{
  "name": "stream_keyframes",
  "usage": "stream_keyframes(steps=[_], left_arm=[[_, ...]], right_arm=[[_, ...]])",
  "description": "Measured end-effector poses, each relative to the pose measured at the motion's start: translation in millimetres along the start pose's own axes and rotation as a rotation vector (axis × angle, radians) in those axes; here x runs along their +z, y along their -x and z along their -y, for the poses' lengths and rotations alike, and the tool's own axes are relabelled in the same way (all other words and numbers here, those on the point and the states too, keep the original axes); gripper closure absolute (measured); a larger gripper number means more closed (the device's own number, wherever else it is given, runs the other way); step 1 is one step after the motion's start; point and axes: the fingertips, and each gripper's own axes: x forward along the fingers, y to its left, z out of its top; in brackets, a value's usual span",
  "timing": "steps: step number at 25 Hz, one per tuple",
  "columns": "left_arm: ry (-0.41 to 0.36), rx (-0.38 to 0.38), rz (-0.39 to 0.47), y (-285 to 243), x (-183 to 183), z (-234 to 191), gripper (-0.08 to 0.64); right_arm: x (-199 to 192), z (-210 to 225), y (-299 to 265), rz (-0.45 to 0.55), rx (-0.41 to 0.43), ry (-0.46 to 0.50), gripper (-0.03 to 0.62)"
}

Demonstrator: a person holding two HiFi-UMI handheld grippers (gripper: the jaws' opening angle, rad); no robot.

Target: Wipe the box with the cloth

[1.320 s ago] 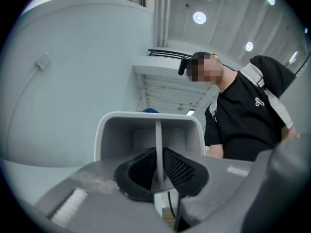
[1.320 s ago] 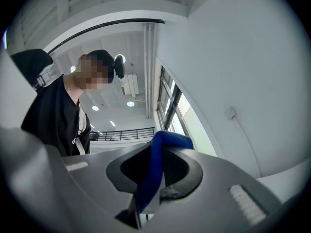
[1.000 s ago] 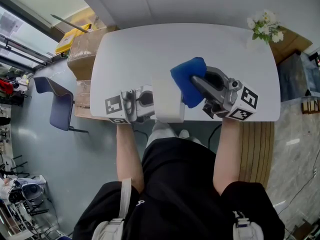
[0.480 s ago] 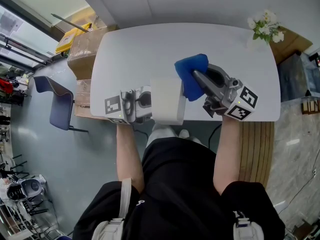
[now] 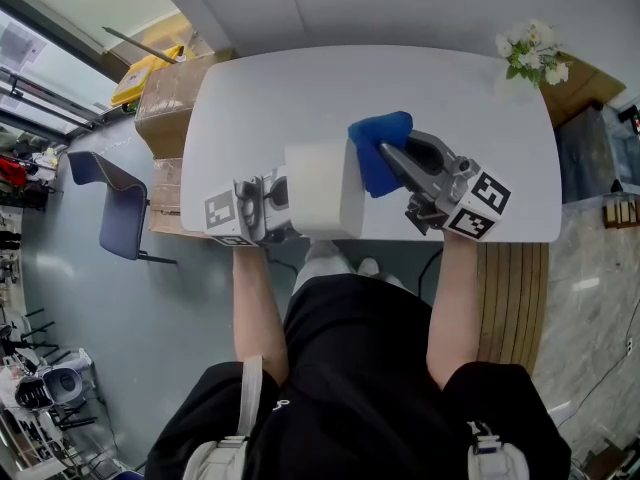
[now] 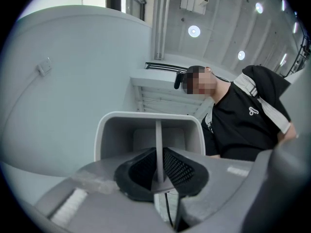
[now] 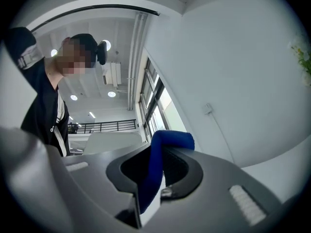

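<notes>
Far tabletop point(image 5: 300, 98): we pass freely.
Far right corner: flowers point(image 5: 530, 53) block us.
Near edge: box point(image 5: 320, 190), cloth point(image 5: 378, 148) against it.
Left side: cartons point(image 5: 165, 103) crowd us.

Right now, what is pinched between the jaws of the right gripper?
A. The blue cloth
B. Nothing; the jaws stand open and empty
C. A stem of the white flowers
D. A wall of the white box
A: in the right gripper view, the blue cloth runs down between the two jaws of the right gripper, which are closed on it; the white box is held by the left gripper.
</notes>
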Motion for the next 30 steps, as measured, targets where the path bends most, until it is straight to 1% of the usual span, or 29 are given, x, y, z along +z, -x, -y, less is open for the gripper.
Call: stream_keyframes(steps=[4, 9, 13, 18, 21, 25, 30], left_arm=[[-0.007, 0.055, 0.029, 4, 5, -9, 0.512], [-0.014, 0.130, 0.038, 11, 6, -18, 0.512], [-0.008, 0.205, 0.053, 20, 3, -31, 0.512], [-0.009, 0.288, 0.057, 28, 4, -42, 0.512], [-0.004, 0.323, 0.058, 31, 3, -48, 0.512], [0.004, 0.359, 0.037, 32, -2, -56, 0.512], [0.010, 0.389, -0.030, 31, -16, -61, 0.512]], right_arm=[[-7, -7, -2, -0.035, 0.048, -0.009, 0.537], [-13, -20, -5, -0.069, 0.106, -0.001, 0.537], [-21, -31, -7, -0.099, 0.176, 0.005, 0.538], [-20, -47, -9, -0.103, 0.260, -0.001, 0.537], [-19, -54, -8, -0.096, 0.304, -0.005, 0.537], [-14, -60, -5, -0.077, 0.346, -0.008, 0.537], [-9, -66, 0, -0.053, 0.380, -0.010, 0.537]])
